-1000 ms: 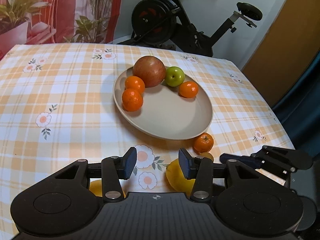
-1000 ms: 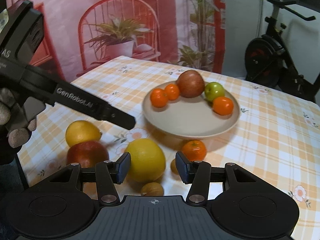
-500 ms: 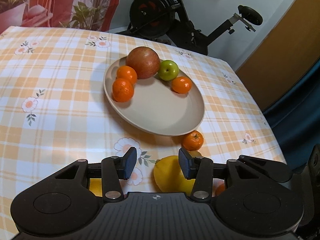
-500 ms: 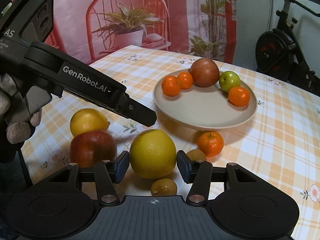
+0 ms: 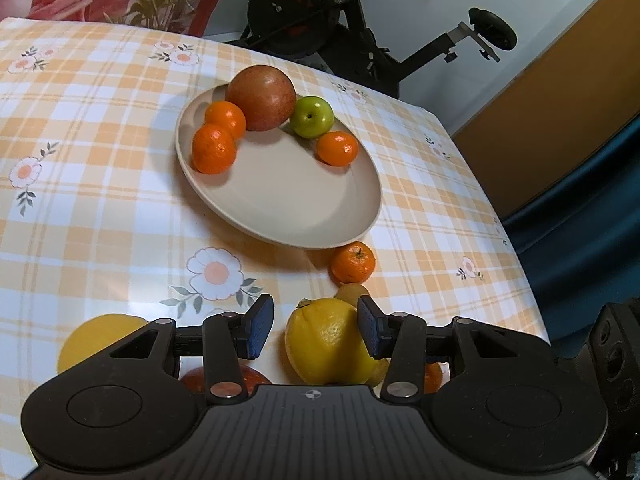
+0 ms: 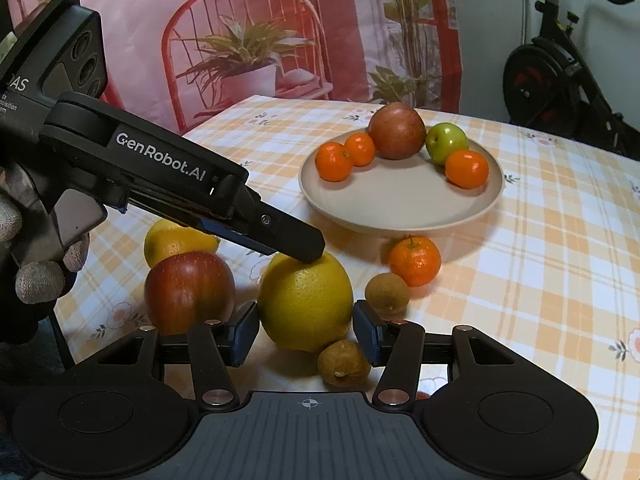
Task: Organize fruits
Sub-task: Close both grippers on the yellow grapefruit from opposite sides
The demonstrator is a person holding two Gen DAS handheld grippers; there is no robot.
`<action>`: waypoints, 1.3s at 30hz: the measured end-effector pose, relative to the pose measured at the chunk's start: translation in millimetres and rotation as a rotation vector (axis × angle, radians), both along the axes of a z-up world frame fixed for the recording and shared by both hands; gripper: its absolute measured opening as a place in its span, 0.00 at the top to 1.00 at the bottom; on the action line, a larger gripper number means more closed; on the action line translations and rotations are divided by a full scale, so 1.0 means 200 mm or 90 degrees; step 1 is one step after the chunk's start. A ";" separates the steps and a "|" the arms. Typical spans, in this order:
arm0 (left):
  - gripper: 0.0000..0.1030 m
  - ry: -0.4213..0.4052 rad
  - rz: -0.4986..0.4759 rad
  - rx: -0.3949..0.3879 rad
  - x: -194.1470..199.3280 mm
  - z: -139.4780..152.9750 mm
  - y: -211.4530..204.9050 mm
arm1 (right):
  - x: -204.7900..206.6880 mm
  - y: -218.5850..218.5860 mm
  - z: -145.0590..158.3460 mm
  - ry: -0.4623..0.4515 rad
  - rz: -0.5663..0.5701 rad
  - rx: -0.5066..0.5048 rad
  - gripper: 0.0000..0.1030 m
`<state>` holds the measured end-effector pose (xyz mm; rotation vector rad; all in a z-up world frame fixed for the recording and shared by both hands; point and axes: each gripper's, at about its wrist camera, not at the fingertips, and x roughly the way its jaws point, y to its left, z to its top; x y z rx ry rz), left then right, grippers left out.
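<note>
- Fruits sit in two groups on a desk [image 6: 560, 280] under an orange-checked, flowered cloth: some on a beige plate [image 6: 400, 208], the rest loose on the near side of it.
- On the plate, along its far rim, a large reddish fruit [image 6: 397, 130] sits between two mandarins [image 6: 334, 161] on its left and a green apple [image 6: 447, 143] on its right, with a third mandarin [image 6: 467, 169] just beside the apple.
- Off the plate, a lone mandarin [image 6: 415, 260] lies near its front edge; a small brown fruit [image 6: 386, 293] sits just beside it and another [image 6: 344, 363] lies nearer the camera.
- A big yellow citrus [image 6: 306, 300], a red apple [image 6: 189, 292] and a second yellow fruit [image 6: 172, 242] cluster at the left.
- The right gripper [image 6: 306, 334] has its fingers spread either side of the big yellow citrus, with slim gaps showing, not pressing it.
- The left gripper [image 5: 314, 330], held in a gloved hand [image 6: 36, 256], reaches in above the same citrus; its fingers stand apart, one close against the fruit, gripping nothing.
- An exercise bike [image 5: 340, 20] stands beyond the desk.
</note>
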<state>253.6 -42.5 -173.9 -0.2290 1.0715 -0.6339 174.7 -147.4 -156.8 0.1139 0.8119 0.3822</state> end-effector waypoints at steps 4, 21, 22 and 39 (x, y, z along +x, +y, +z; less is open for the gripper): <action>0.54 -0.002 -0.009 -0.003 -0.01 0.00 -0.02 | -0.01 -0.01 -0.01 0.002 -0.005 0.010 0.53; 0.57 -0.022 -0.020 -0.010 -0.03 0.02 -0.04 | -0.01 -0.04 -0.02 0.004 -0.022 0.051 0.53; 0.57 -0.026 -0.019 -0.013 -0.03 0.04 -0.04 | -0.01 -0.04 -0.01 -0.001 -0.023 0.053 0.53; 0.57 -0.155 0.009 -0.043 0.19 0.45 -0.11 | 0.28 -0.13 0.38 -0.130 -0.012 0.009 0.53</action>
